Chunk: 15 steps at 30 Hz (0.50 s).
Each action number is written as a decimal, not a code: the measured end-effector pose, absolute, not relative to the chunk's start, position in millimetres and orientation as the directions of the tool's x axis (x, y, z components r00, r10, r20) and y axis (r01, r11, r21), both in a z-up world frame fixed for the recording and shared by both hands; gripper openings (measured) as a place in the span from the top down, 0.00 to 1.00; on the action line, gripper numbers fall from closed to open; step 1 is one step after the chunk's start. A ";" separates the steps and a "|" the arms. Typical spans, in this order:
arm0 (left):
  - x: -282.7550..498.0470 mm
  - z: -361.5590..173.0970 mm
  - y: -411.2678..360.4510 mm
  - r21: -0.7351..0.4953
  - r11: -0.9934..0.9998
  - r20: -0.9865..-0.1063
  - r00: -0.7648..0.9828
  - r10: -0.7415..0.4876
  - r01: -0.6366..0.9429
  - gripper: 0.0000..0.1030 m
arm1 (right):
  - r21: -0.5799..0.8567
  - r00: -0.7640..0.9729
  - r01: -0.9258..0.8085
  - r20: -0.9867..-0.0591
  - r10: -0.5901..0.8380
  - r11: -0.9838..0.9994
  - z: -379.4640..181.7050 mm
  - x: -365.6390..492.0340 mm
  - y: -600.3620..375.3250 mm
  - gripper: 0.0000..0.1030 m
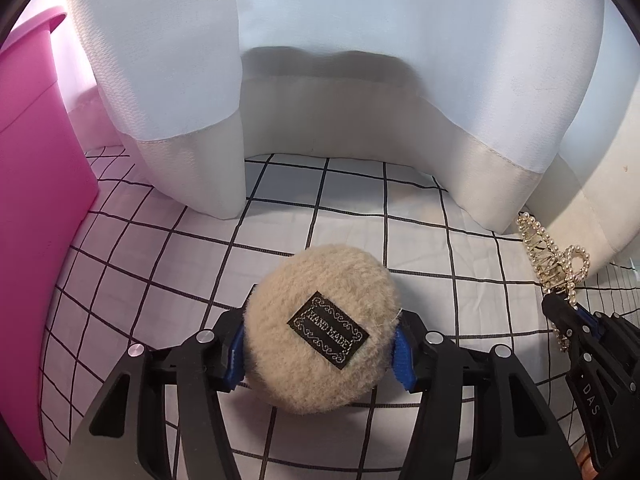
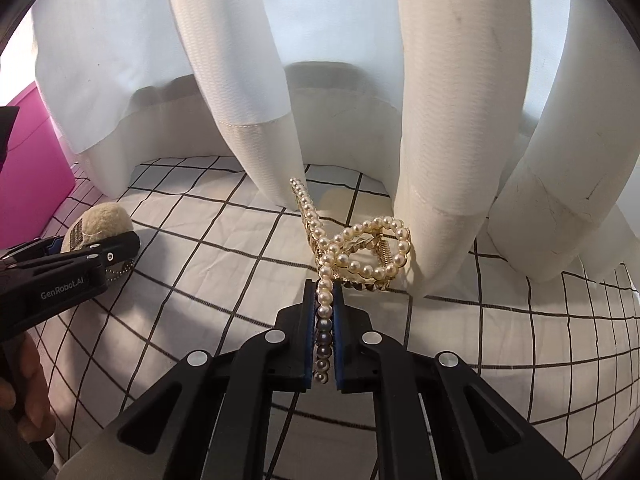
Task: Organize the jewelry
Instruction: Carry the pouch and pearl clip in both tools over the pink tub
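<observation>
A: Left wrist view, what do you have?

B: Left gripper [image 1: 320,350] is clenched on a round beige plush piece [image 1: 322,330] with a black "HAND MADE" label; blue pads press into both sides. It sits low over the checked cloth [image 1: 348,216]; can't tell if it touches. Pink bin [image 1: 36,208] stands at far left, nothing visible of its inside. White curtain [image 1: 320,80] hangs across the far side. Right gripper [image 1: 568,320] shows at the right edge, with the pearl hair claw [image 1: 554,258] sticking out past its tips.

A: Right wrist view?

B: Right gripper [image 2: 324,340] is closed on the pearl hair claw [image 2: 352,252]. The pearl strip runs down between the pads; the looped end with the gold spring is beyond the tips, near the curtain [image 2: 240,80] folds. Left gripper [image 2: 72,264] is at far left with the plush piece [image 2: 106,220] in it, and a bit of bead chain under its finger, too small to identify. Pink bin [image 2: 36,176] is behind it.

A: Progress?

B: My read: both items are grasped, neither stowed. No tray or jewelry box in view; the bin is the only container, so likely the target, but that's a guess. Left to do: carry, place and let go for both. Can't tell if more pieces are waiting out of frame.
</observation>
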<state>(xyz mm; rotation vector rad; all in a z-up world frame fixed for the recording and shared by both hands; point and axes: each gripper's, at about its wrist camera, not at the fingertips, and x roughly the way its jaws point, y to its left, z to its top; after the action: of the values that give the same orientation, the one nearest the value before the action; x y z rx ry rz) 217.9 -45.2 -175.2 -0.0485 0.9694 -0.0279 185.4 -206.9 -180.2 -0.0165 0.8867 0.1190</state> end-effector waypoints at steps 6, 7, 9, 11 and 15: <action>181.7 -159.4 -32.4 -0.071 0.997 -0.809 0.584 -0.069 0.021 0.47 | 0.066 0.600 -0.176 -0.784 0.160 0.982 -174.0 160.0 -196.3 0.93; 174.9 -155.4 -30.9 -0.070 0.997 -0.806 0.588 -0.070 0.023 0.47 | 0.068 0.599 -0.192 -0.782 0.171 0.979 -172.1 155.7 -194.4 0.93; 161.4 -147.7 -28.3 -0.069 0.997 -0.801 0.594 -0.071 0.026 0.47 | 0.075 0.594 -0.218 -0.781 0.193 0.973 -166.2 148.2 -191.9 0.93; 148.0 -139.5 -25.4 -0.072 0.997 -0.804 0.591 -0.070 0.021 0.47 | 0.079 0.595 -0.241 -0.776 0.211 0.967 -155.4 134.0 -195.0 0.93; 125.7 -122.1 -26.4 -0.084 0.996 -0.802 0.593 -0.065 -0.005 0.47 | 0.081 0.589 -0.292 -0.770 0.246 0.953 -142.5 118.7 -191.6 0.93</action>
<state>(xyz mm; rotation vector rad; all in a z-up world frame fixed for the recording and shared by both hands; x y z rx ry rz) 125.7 -26.4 -122.1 -0.0798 0.9352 -0.0349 118.7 -191.6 -142.5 -0.0559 0.8879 0.3137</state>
